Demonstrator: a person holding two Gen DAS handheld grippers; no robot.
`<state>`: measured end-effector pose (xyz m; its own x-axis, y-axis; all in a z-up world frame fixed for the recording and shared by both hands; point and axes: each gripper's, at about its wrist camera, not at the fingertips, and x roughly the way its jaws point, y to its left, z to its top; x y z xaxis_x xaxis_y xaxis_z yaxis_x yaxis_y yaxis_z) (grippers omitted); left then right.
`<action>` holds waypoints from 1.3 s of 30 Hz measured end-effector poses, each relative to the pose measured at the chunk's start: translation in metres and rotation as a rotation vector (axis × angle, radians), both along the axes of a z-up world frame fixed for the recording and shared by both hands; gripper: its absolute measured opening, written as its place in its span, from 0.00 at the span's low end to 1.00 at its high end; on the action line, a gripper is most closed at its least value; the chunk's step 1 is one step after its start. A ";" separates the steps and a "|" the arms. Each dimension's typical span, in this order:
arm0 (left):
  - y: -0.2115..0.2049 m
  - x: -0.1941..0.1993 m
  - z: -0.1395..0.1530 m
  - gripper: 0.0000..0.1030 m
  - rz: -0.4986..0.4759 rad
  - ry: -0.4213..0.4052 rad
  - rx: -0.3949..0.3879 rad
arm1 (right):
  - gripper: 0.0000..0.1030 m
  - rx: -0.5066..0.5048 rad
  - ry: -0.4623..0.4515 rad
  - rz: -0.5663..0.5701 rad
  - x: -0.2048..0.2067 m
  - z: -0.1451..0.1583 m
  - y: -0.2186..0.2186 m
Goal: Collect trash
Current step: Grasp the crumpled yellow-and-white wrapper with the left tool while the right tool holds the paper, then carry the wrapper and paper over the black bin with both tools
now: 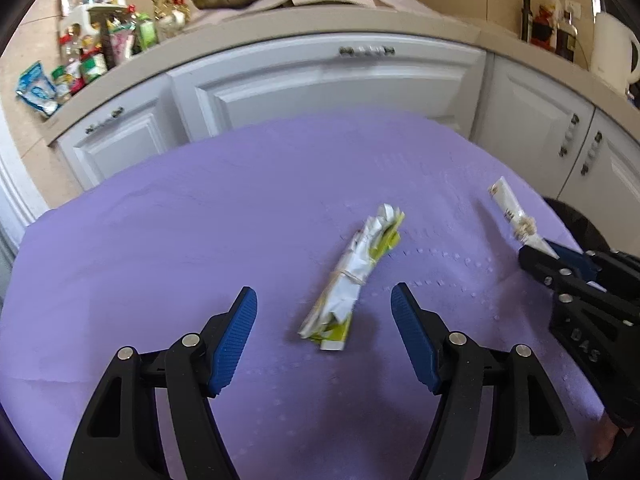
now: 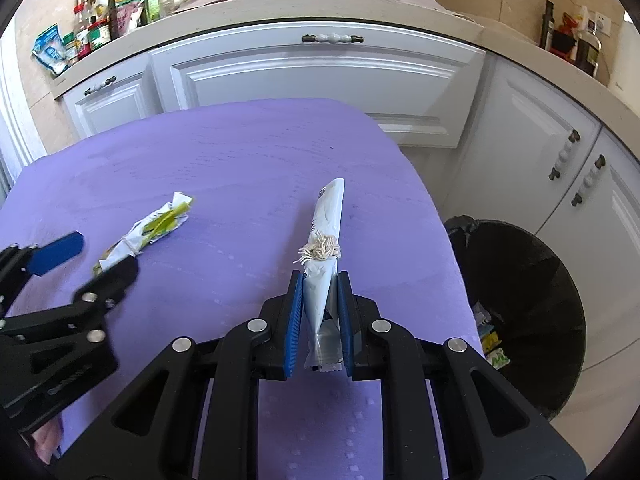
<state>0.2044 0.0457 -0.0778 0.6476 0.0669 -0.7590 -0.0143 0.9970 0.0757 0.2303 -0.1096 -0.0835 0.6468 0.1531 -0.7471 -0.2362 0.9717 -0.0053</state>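
A crumpled white and green wrapper (image 1: 352,276) tied with a rubber band lies on the purple tablecloth (image 1: 180,220). My left gripper (image 1: 324,296) is open just above it, with the wrapper between the fingers. The wrapper also shows in the right wrist view (image 2: 144,232), with the left gripper (image 2: 96,256) beside it. My right gripper (image 2: 318,284) is shut on a rolled white packet (image 2: 326,236) tied with string and holds it above the cloth. The packet (image 1: 510,208) and the right gripper (image 1: 540,254) show at the right in the left wrist view.
A black trash bin (image 2: 532,304) with some trash inside stands on the floor off the table's right edge. White kitchen cabinets (image 2: 320,76) stand behind the table. The counter (image 1: 96,48) above holds bottles, jars and a kettle (image 1: 612,52).
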 end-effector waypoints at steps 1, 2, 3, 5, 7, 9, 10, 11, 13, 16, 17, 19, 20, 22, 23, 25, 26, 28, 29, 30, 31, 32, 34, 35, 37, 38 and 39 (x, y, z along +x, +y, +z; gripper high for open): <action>-0.001 0.001 -0.002 0.56 -0.003 0.008 0.000 | 0.16 0.002 0.000 -0.001 0.000 0.000 -0.001; -0.003 0.003 -0.004 0.53 -0.007 0.019 0.000 | 0.16 0.006 -0.001 -0.002 -0.001 0.000 -0.002; -0.004 0.005 -0.006 0.48 -0.011 0.030 0.000 | 0.16 0.007 -0.001 -0.002 -0.001 0.000 -0.003; -0.006 0.006 -0.008 0.37 -0.025 0.039 -0.007 | 0.16 0.011 -0.001 -0.001 -0.001 -0.001 -0.004; -0.010 0.005 -0.008 0.21 -0.041 0.035 0.001 | 0.16 0.013 0.000 -0.001 -0.001 -0.001 -0.004; -0.014 0.004 -0.008 0.17 -0.050 0.032 0.018 | 0.16 0.013 -0.004 0.000 -0.002 0.000 -0.004; -0.015 0.003 -0.008 0.17 -0.053 0.030 0.022 | 0.16 0.013 -0.006 0.000 -0.003 0.000 -0.004; -0.016 0.003 -0.007 0.17 -0.054 0.028 0.023 | 0.16 0.014 -0.009 0.001 -0.004 0.000 -0.004; -0.016 0.002 -0.007 0.17 -0.051 0.022 0.025 | 0.16 0.013 -0.012 0.001 -0.006 0.001 -0.005; -0.015 -0.004 -0.003 0.17 -0.040 0.003 0.028 | 0.16 0.015 -0.021 -0.001 -0.011 0.003 -0.006; -0.015 -0.005 -0.003 0.17 -0.037 -0.001 0.027 | 0.16 0.015 -0.023 -0.002 -0.013 0.003 -0.006; -0.015 -0.009 -0.001 0.17 -0.036 -0.004 0.022 | 0.16 0.016 -0.028 -0.004 -0.017 0.005 -0.007; -0.016 -0.011 0.000 0.17 -0.033 -0.009 0.022 | 0.16 0.017 -0.031 -0.005 -0.018 0.006 -0.008; -0.016 -0.015 0.003 0.17 -0.029 -0.017 0.021 | 0.16 0.020 -0.040 -0.008 -0.024 0.009 -0.009; -0.016 -0.018 0.005 0.17 -0.027 -0.022 0.019 | 0.16 0.021 -0.044 -0.009 -0.026 0.010 -0.009; -0.016 -0.024 0.009 0.17 -0.023 -0.035 0.010 | 0.16 0.024 -0.051 -0.014 -0.032 0.013 -0.011; -0.016 -0.028 0.012 0.17 -0.023 -0.042 0.006 | 0.16 0.025 -0.054 -0.016 -0.034 0.014 -0.012; -0.018 -0.033 0.016 0.17 -0.026 -0.051 0.001 | 0.16 0.027 -0.063 -0.023 -0.041 0.017 -0.016; -0.019 -0.037 0.019 0.17 -0.029 -0.059 -0.002 | 0.16 0.029 -0.067 -0.027 -0.043 0.019 -0.018; -0.020 -0.040 0.021 0.17 -0.032 -0.065 -0.003 | 0.16 0.030 -0.071 -0.033 -0.046 0.020 -0.020; -0.022 -0.043 0.023 0.17 -0.036 -0.073 -0.003 | 0.16 0.032 -0.076 -0.039 -0.049 0.022 -0.023; -0.023 -0.045 0.025 0.17 -0.039 -0.080 -0.003 | 0.16 0.033 -0.083 -0.048 -0.052 0.024 -0.027; -0.028 -0.051 0.031 0.17 -0.053 -0.096 -0.005 | 0.16 0.037 -0.097 -0.069 -0.058 0.028 -0.036; -0.030 -0.053 0.033 0.17 -0.057 -0.103 -0.008 | 0.16 0.038 -0.102 -0.078 -0.060 0.030 -0.040; -0.037 -0.057 0.038 0.17 -0.073 -0.120 -0.013 | 0.16 0.038 -0.116 -0.103 -0.064 0.034 -0.050; -0.042 -0.059 0.041 0.17 -0.083 -0.131 -0.015 | 0.16 0.037 -0.122 -0.114 -0.066 0.035 -0.055; -0.045 -0.059 0.043 0.17 -0.092 -0.137 -0.017 | 0.16 0.035 -0.129 -0.129 -0.068 0.037 -0.062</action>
